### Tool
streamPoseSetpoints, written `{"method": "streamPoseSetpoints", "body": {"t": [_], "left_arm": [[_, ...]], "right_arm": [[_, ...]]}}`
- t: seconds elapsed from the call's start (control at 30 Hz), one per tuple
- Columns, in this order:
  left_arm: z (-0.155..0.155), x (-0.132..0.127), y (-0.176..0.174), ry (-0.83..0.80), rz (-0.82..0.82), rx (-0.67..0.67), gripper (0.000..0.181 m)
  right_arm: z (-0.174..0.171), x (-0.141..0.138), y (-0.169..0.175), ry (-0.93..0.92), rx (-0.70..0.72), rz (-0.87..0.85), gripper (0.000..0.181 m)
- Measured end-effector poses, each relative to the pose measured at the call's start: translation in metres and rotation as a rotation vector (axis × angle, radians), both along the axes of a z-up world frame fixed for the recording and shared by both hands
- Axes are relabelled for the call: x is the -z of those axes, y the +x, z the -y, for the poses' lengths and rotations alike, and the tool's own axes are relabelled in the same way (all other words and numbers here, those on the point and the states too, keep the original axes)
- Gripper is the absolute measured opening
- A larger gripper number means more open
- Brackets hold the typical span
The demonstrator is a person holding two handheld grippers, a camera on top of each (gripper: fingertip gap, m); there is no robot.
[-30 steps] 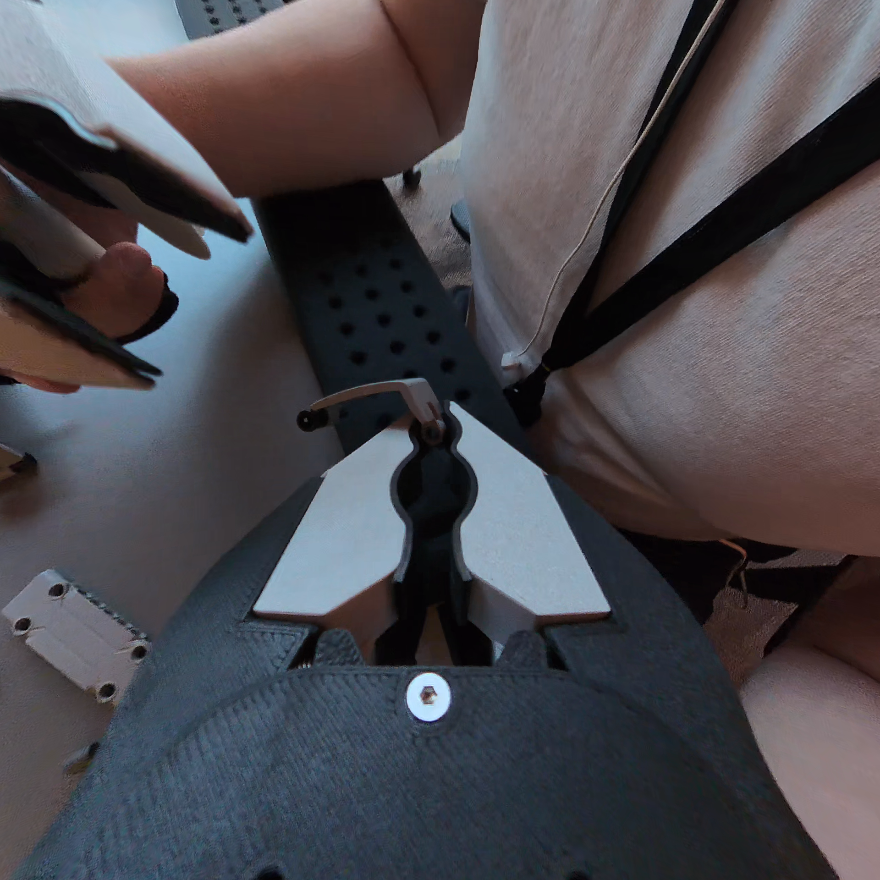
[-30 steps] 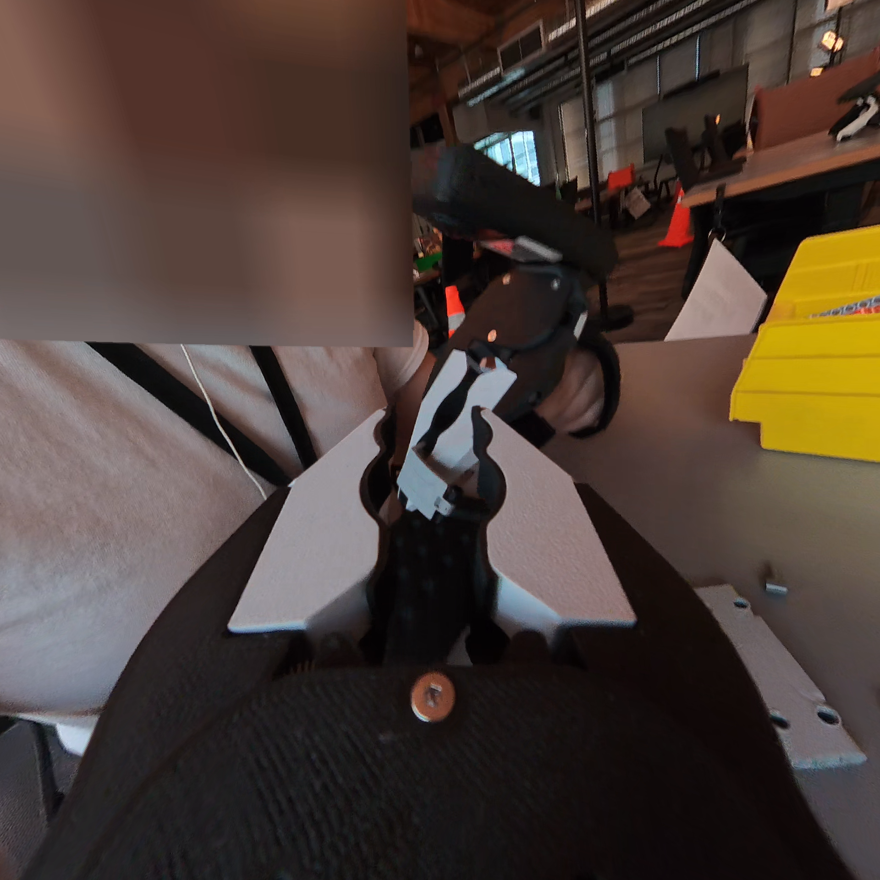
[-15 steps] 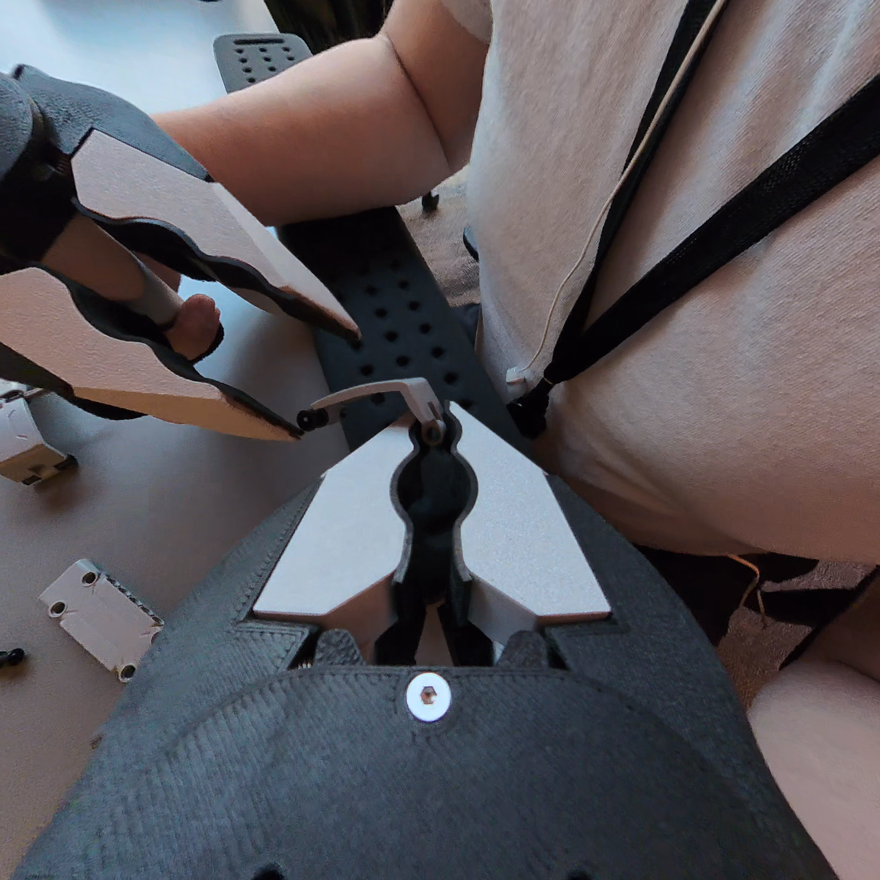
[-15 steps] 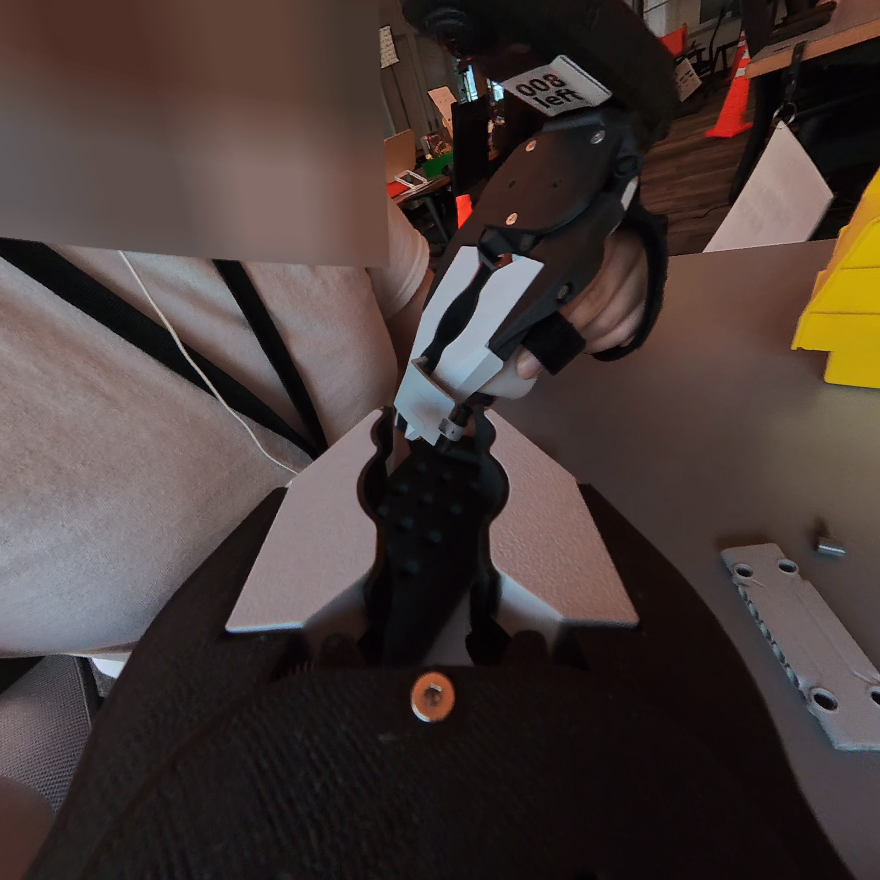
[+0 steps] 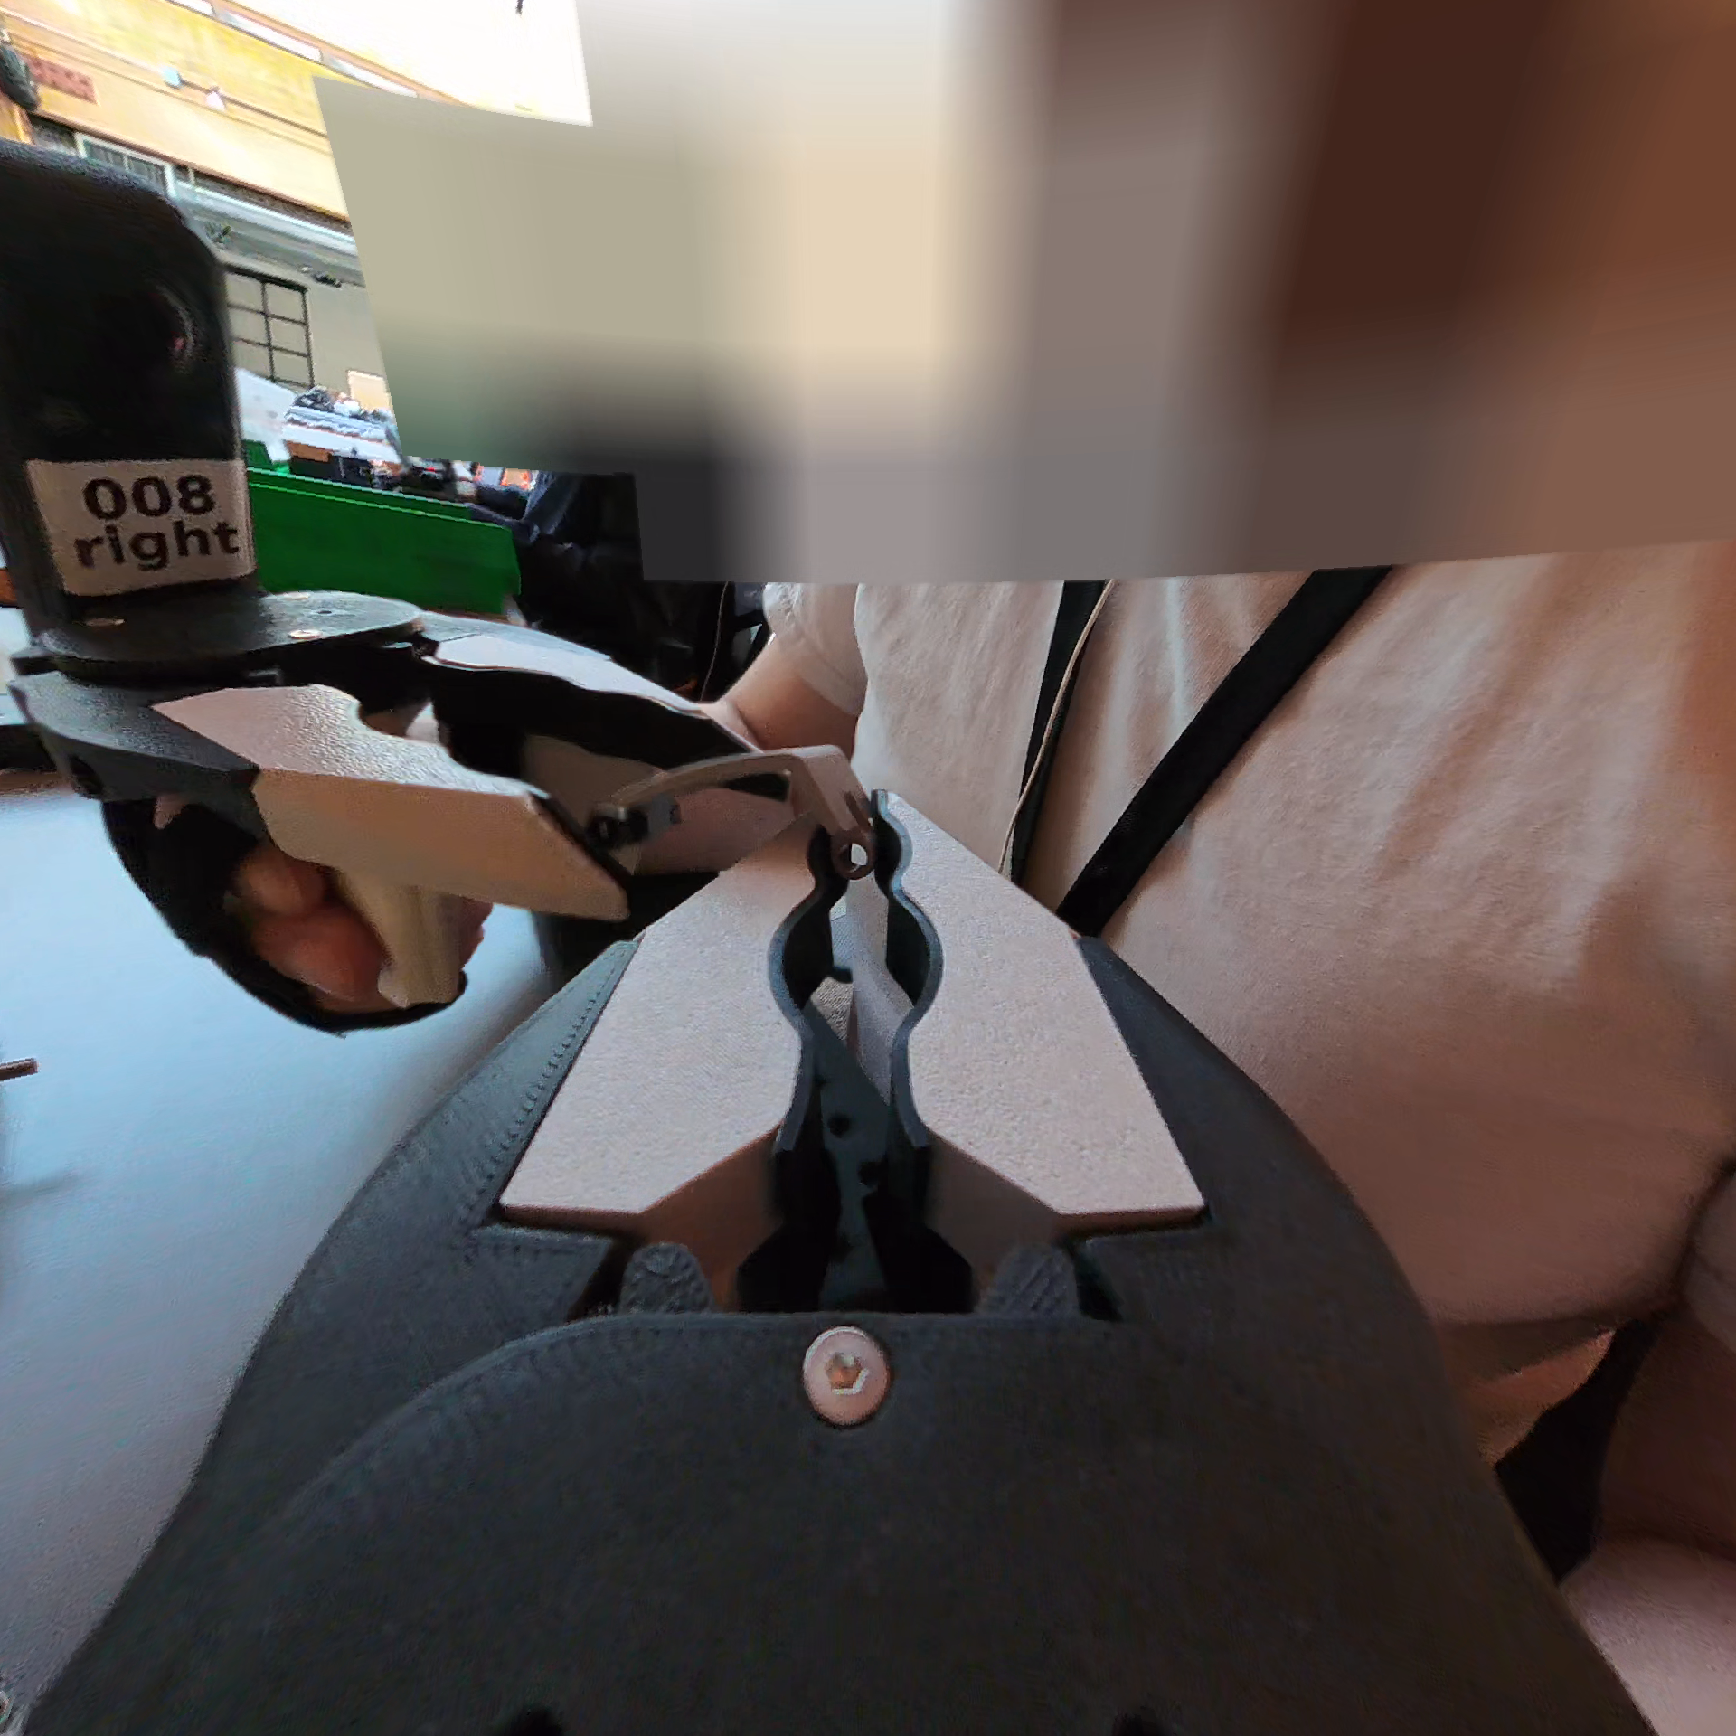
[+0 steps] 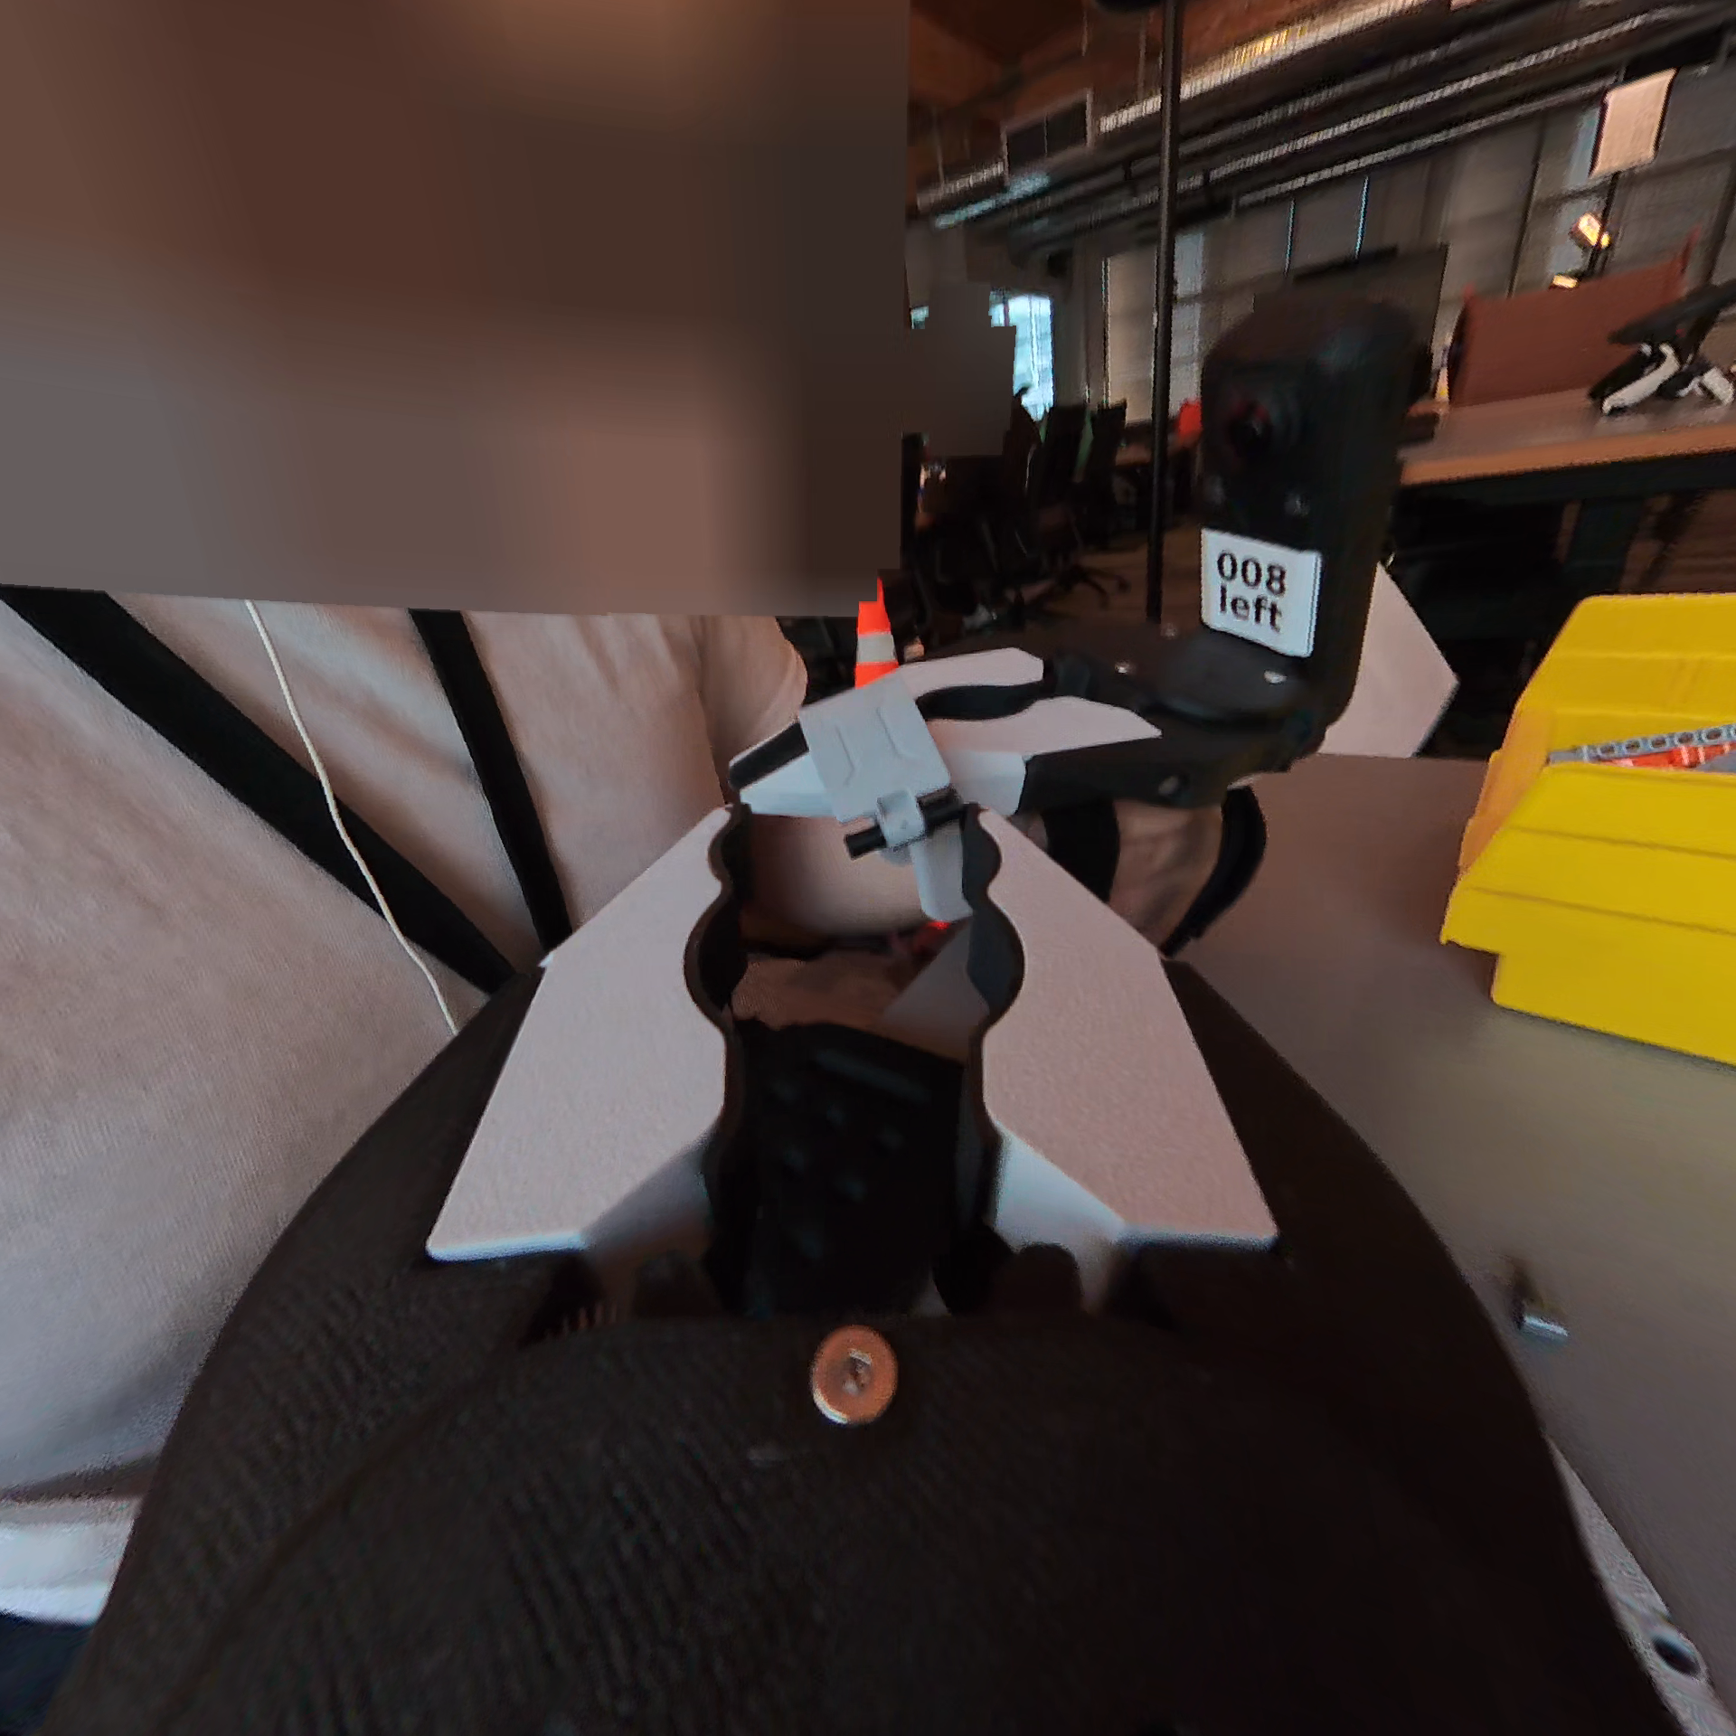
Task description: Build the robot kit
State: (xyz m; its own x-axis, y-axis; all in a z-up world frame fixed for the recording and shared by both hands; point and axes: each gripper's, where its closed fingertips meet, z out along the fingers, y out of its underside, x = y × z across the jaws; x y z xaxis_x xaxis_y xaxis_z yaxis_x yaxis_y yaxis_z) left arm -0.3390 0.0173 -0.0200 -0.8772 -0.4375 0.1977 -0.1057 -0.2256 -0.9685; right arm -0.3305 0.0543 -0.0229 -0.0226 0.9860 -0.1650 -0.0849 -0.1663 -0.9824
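Clamped shut in the left gripper (image 5: 857, 831) at frame centre: a small grey bent bracket (image 5: 742, 775), pinched by its eyelet end. Long axis near level, running toward centre-left, black pin (image 6: 860, 843) end leading. Half a second back, tilted down over the surface (image 6: 1409, 1080); now raised level. Right gripper (image 6: 855, 831) now flanking the pin, spread wide, not gripping. Farther right, yellow bins (image 6: 1597, 845).

Your left claw (image 5: 860, 827) has white fingers and a black shell; it grips a grey bracket (image 5: 742, 775). At 3 o'clock in the right view: yellow bins (image 6: 1597, 845) on a grey surface (image 6: 1503, 1127).
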Motion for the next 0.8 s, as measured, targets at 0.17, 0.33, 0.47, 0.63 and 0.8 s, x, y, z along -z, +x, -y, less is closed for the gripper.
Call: {"method": "streamPoseSetpoints", "body": {"t": [0.17,0.33,0.47,0.63,0.8], "left_arm": [[-0.001,0.000,0.003,-0.054,-0.029,0.052,0.002],[-0.001,0.008,0.011,-0.115,-0.117,0.091,0.003],[-0.015,0.014,0.025,-0.181,-0.175,0.018,0.010],[-0.039,0.017,0.037,-0.273,-0.234,-0.110,0.011],[-0.040,0.021,0.035,-0.332,-0.303,-0.077,0.006]], "right_arm": [[-0.004,0.005,-0.003,-0.010,0.021,0.028,0.029],[-0.006,0.015,0.008,-0.047,0.008,0.082,0.024],[-0.015,0.018,0.022,-0.050,0.057,0.109,0.025],[-0.027,0.019,0.035,-0.028,0.144,0.127,0.025],[-0.028,0.022,0.035,0.004,0.168,0.170,0.025]]}}
